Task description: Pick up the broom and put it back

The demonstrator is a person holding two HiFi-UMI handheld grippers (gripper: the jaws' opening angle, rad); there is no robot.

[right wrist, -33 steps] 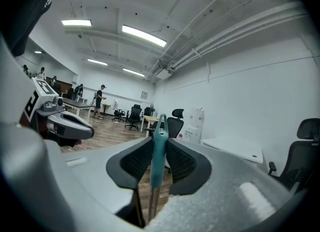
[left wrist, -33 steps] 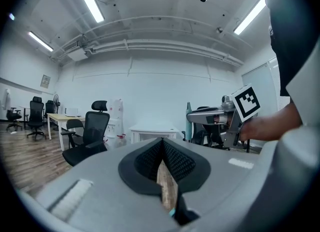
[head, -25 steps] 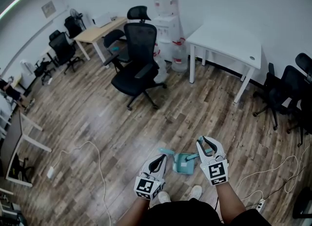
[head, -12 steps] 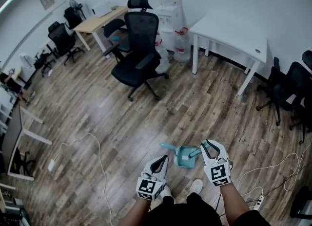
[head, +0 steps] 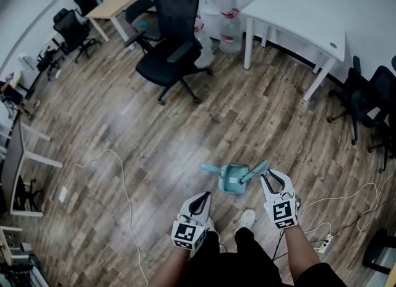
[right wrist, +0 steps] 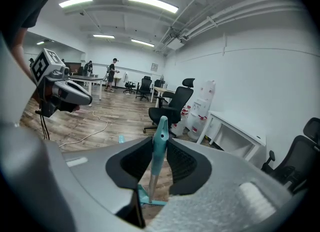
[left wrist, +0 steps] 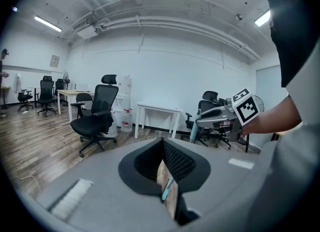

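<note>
The person stands on a wood-plank floor (head: 111,131) in an office, with a gripper in each hand held low in front of the body. The right gripper (head: 266,173) is clamped on the broom (right wrist: 160,135). Its two jaws press from either side on the teal grip at the top of the handle, just below the hang hole, and a thin metal shaft runs from there down toward the floor. In the head view the handle slants from this gripper down and to the left to a teal dustpan (head: 230,180). The dustpan sits on the floor just ahead of the person's pale shoe (head: 247,219). A short teal piece (head: 210,168) sticks out at the pan's left side; whether it is the brush head cannot be told. The left gripper (head: 206,199) is to the left of the pan, apart from the broom. Its jaws are drawn together at the tips with nothing between them, and the narrow slit behind the tips shows only floor and a sliver of teal. Farther off, a black office chair (head: 170,63) stands in the open floor. A white table (head: 297,13) stands by the wall, with water bottles (head: 230,29) to its left. A white cable (head: 124,180) trails across the planks on the person's left.
</note>
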